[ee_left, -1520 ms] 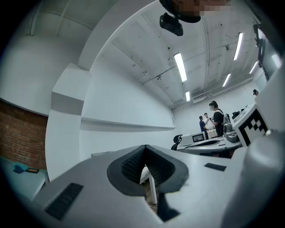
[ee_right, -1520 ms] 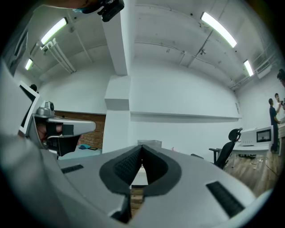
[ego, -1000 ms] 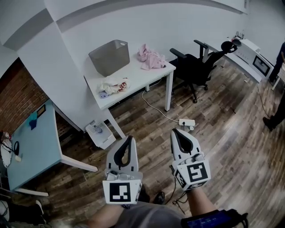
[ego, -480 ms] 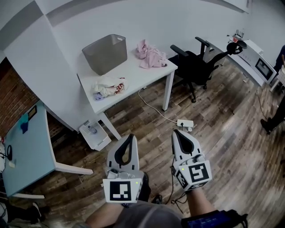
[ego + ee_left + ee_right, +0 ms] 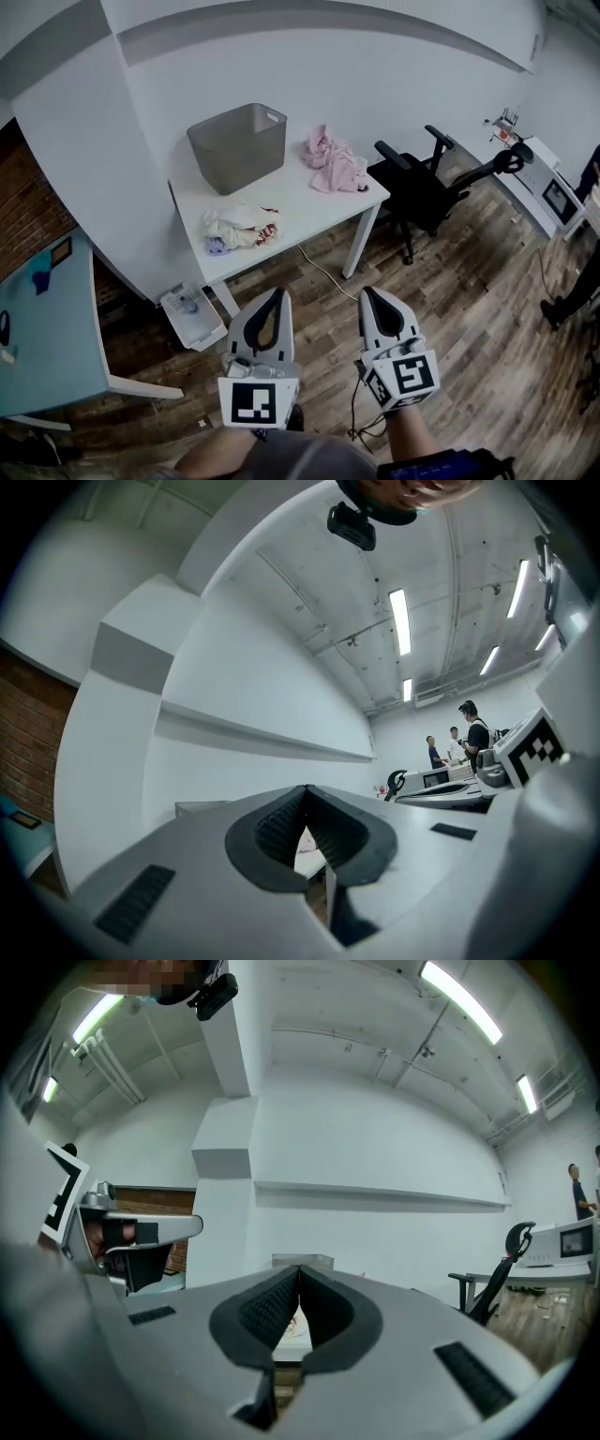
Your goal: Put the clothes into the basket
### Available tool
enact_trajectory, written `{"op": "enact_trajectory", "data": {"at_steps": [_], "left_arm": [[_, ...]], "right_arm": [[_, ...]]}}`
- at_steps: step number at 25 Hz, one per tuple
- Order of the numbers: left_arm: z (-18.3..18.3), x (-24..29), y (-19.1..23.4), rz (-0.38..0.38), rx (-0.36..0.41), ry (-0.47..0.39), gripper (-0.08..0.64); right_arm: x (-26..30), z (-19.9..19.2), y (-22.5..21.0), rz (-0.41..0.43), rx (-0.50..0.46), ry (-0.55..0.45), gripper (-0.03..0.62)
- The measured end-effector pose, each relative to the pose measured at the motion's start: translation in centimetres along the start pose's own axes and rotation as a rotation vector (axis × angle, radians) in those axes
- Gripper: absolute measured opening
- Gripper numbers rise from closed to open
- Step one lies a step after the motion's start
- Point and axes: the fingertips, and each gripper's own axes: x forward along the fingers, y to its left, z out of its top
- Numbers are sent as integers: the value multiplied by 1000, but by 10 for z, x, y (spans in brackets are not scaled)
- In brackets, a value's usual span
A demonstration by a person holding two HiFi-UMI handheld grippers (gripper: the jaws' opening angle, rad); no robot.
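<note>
Table (image 5: 309, 211), basket (image 5: 239, 145), clothes (image 5: 239, 228) appear whole only in head view.

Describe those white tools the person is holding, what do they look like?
The left gripper and right gripper are white plastic, each with two curved jaws lined with black ribbed pads. Behind the jaws each carries a white cube printed with black square markers. A dark band sits on the right forearm.
</note>
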Motion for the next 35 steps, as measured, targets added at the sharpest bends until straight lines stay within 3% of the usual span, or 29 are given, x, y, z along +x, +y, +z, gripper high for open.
{"op": "enact_trajectory", "data": {"at_steps": [6,14,27,35], "left_arm": [[-6,24,19,3,-17,-8,9],[-36,60,17,-11,-22,66,9],[-71,204,0,37,41,128,9],[-65,280,-7,118,76,110,9]], "right_arm": [[34,-1,-1,16,-21,13,6],[62,-9,-33,4,-3,25,6],[165,-46,-152,66,64,52,6],[226,-43,-214,143,79,37,7]]}}
